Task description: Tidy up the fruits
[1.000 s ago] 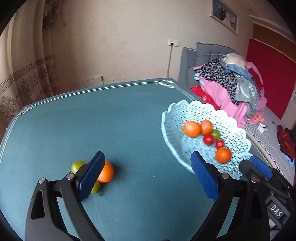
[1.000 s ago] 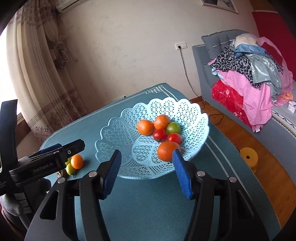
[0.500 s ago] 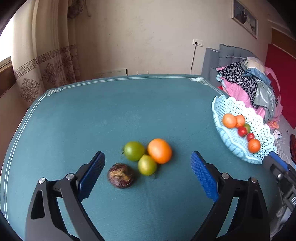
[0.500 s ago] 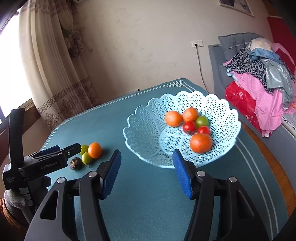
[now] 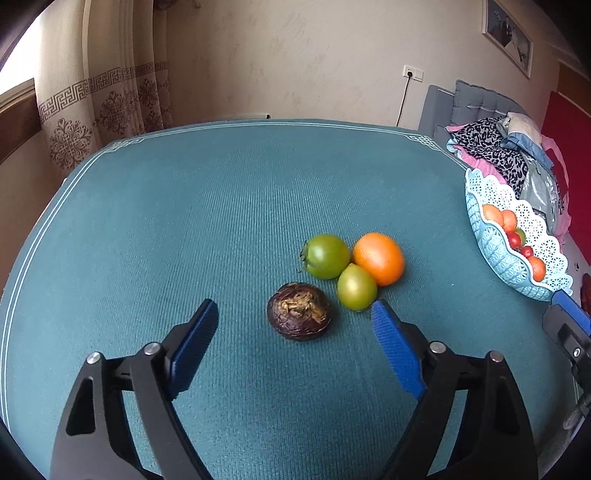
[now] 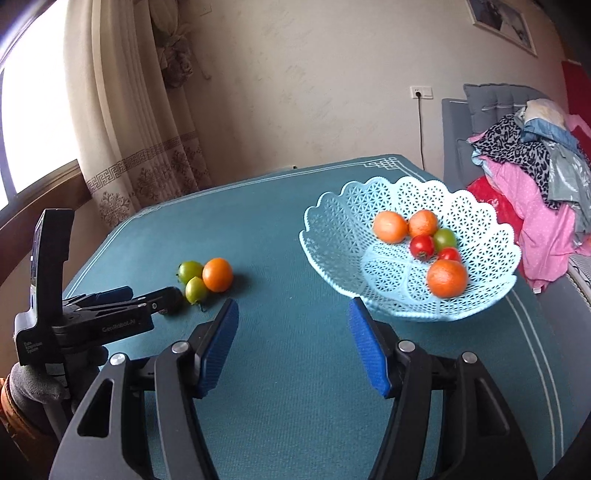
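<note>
Wrinkled passion fruit point(image 5: 299, 316) sits at your closing left gripper's point(image 5: 294, 322) twelve o'clock, untouched; your right gripper point(image 6: 291, 316) opens, empty.

A teal tablecloth point(image 5: 184, 221) with a thin white border line and a knot pattern at its corner covers the table. Behind it stands a cream wall point(image 6: 314, 92) bearing a white power socket point(image 6: 420, 91) with a dark cable hanging down from it, and a framed picture point(image 5: 509, 35) higher up. A beige curtain point(image 6: 122, 129) with a patterned band hangs beside a bright window point(image 6: 29, 110). A grey sofa point(image 6: 491, 99) holds a pile of clothes point(image 6: 535, 166), pink, leopard-print and blue.
</note>
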`<state>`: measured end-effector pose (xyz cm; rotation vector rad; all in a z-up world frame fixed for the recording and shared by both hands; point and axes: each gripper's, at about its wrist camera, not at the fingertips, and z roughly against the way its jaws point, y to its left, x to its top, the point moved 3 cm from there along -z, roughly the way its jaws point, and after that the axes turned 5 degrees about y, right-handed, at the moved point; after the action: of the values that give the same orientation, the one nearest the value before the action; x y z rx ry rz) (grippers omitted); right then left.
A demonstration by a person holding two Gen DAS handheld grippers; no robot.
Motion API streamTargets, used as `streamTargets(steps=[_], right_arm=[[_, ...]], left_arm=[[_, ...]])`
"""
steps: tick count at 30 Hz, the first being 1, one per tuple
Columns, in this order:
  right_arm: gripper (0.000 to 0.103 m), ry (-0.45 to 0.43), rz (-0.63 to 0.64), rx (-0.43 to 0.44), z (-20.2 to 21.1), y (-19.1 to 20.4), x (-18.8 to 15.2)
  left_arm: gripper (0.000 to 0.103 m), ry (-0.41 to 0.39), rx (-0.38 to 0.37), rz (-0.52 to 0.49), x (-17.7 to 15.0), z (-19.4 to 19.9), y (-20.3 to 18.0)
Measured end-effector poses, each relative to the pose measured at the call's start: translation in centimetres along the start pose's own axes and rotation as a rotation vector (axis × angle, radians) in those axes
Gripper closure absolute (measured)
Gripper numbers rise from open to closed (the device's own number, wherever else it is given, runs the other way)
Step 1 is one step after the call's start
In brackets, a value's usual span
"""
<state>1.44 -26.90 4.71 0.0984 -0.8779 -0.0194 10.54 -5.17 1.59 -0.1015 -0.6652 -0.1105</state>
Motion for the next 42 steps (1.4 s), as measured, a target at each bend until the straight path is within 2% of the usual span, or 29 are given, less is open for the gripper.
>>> streamTargets(steps=[14,16,17,22,28,35,42], right_arm=[[0.041,0.084,0.051,0.042,-2.3,3.1,-0.8],[0.041,0.095,0.062,0.047,-2.8,3.5,-0.8],[0.041,0.1,0.069,0.049,-3.0,3.7,-0.7],[0.041,0.145,0.087,0.074,-4.7,4.7,-0.6],[0.041,0.195,0.121,0.113,-6.8,6.5,-0.4],[0.052,0.246,0.146,0.166,-9.5,9.0,0.4],[0.054,0.275,0.148,0.178,-11.9,10.5,0.9]], left_arm=[[0.046,0.05,-0.032,0.015,-0.3,-2.5,0.7],[0.057,0.048,-0.049,0.013,-0.2,-2.4,0.7],[0.06,0.048,-0.058,0.01,-0.2,-2.4,0.7],[0.059,0.039,-0.063,0.028,-0.2,-1.9,1.2],[0.059,-0.005,-0.008,0.057,0.0,-0.5,2.2],[0.059,-0.034,0.058,0.099,0.2,0.2,4.1],[0.059,-0.023,0.08,0.135,0.0,-0.1,5.7]])
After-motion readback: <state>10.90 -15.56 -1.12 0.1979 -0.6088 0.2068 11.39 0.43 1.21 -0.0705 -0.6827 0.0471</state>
